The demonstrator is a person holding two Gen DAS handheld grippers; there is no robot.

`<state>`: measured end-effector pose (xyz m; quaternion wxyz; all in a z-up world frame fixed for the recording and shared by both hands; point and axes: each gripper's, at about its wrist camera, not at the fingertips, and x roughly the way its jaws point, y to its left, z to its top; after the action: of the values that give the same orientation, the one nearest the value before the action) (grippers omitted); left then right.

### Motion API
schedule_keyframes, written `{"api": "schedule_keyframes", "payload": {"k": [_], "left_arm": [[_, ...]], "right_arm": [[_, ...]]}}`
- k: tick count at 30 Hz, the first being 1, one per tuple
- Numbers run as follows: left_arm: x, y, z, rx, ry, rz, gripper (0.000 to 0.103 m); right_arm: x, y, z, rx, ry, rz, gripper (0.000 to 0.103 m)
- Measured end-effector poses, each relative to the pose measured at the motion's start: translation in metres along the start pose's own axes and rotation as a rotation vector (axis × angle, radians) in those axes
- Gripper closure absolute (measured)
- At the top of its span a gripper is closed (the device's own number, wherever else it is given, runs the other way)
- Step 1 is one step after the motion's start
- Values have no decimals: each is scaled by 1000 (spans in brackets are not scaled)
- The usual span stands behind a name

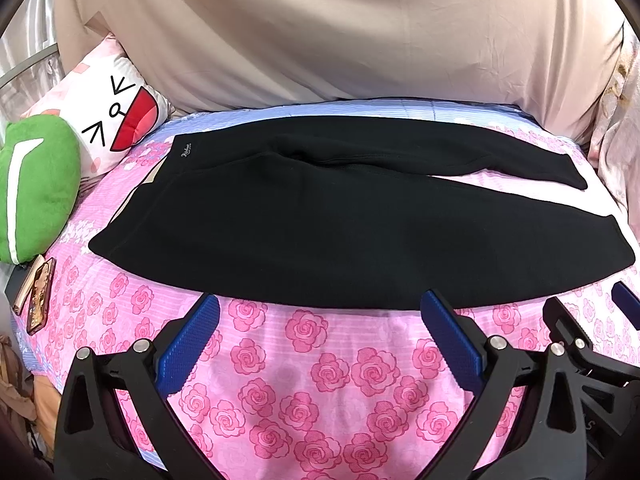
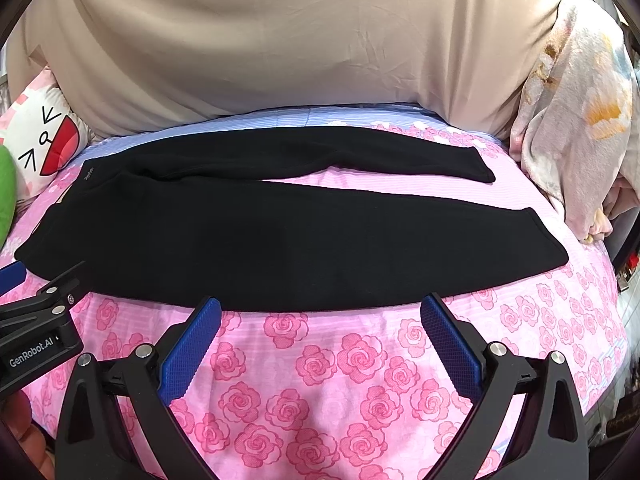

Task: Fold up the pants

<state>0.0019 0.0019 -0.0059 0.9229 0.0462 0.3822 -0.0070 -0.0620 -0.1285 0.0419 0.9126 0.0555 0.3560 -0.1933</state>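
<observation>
The black pants (image 1: 320, 220) lay flat across the bed (image 1: 320, 380), legs parted, ready for folding; the left gripper (image 1: 320, 312) and right gripper (image 2: 320, 312) hovered released by the near edge.

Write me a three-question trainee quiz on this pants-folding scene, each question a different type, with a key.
1. True or false: the left tool is shut on the black pants.
2. Multiple choice: how do the pants lie on the rose-print bedsheet?
A. Rolled into a ball
B. Spread flat, waistband toward the left, legs apart toward the right
C. Hanging off the bed
3. Fill in: beside the green plush toy at the bed's left edge lies a ____.

Key
1. False: both the left tool and the right tool are open, near the pants' closest edge and holding nothing.
2. B
3. phone
</observation>
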Motion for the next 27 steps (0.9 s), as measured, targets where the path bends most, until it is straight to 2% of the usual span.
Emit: {"api": "schedule_keyframes", "payload": {"k": [27], "left_arm": [[1,-2,0,5,6,3,5]], "right_arm": [[0,0,0,-2,3,3,5]]}}
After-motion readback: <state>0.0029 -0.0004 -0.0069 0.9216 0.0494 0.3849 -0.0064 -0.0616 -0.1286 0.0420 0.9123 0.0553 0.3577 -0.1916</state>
